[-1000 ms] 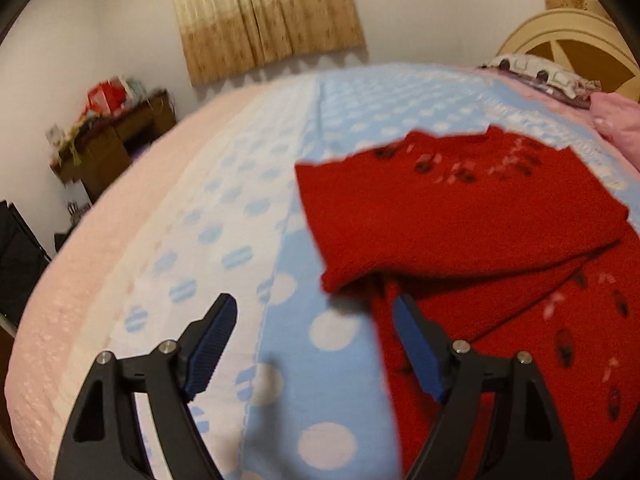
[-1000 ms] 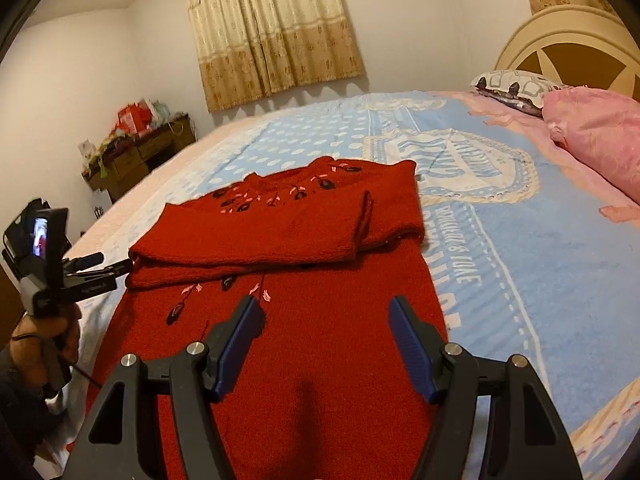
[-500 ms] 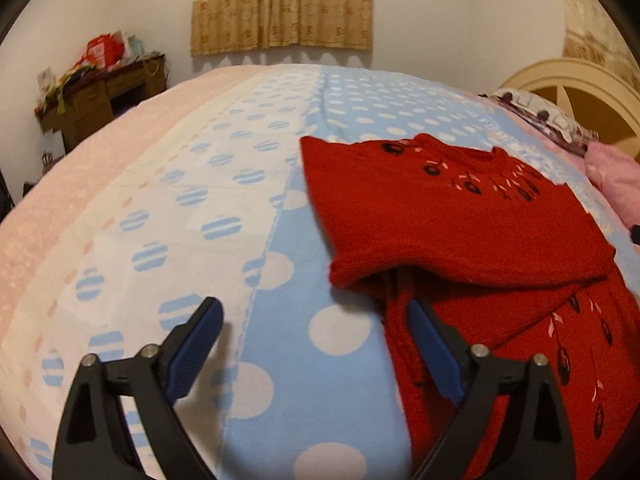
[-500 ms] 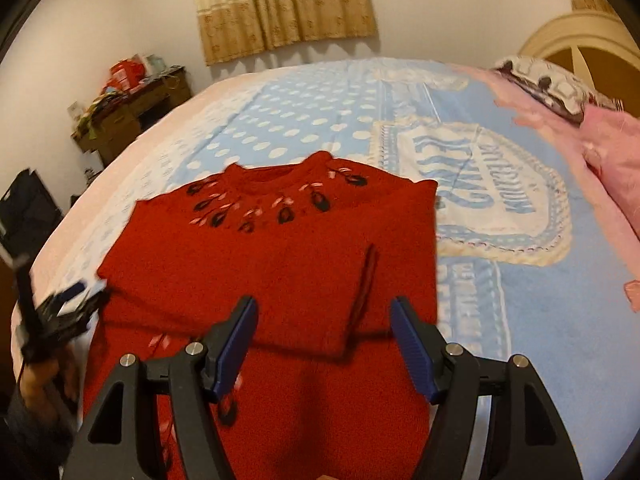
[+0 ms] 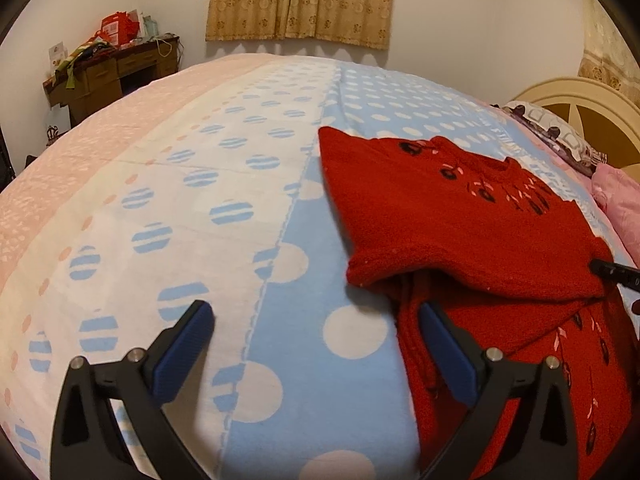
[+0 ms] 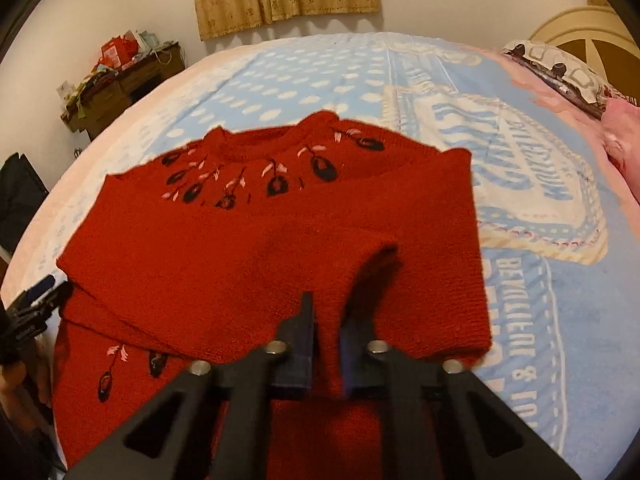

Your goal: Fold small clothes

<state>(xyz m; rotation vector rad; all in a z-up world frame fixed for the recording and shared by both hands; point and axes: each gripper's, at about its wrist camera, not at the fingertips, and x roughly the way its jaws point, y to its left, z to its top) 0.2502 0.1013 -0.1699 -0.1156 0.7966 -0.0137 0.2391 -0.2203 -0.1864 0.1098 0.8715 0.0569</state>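
Observation:
A red knitted sweater (image 5: pixel 460 232) with dark embroidered cherries lies on the bed, its sleeves folded across the chest. In the right wrist view the sweater (image 6: pixel 240 248) fills the middle, and my right gripper (image 6: pixel 328 312) is shut on a raised fold at the lower edge of the folded part. My left gripper (image 5: pixel 312 312) hovers at the sweater's left edge with its jaws opening wide. Only bedspread lies between them, and its right finger (image 5: pixel 444 344) stands over the sweater's side edge. Each gripper shows at the edge of the other's view: left gripper (image 6: pixel 32 308), right gripper (image 5: pixel 612 270).
The bedspread (image 5: pixel 260 168) is blue and white with dots, pink along its left side. A cluttered wooden desk (image 5: pixel 112 68) stands by the far wall under a curtain (image 5: pixel 300 0). Pillows (image 6: pixel 560 68) and a cream headboard (image 5: pixel 580 116) lie to the right.
My right gripper moved forward over the sweater and shut on a fold of it. My left gripper opened wider and levelled out near the sweater's left edge.

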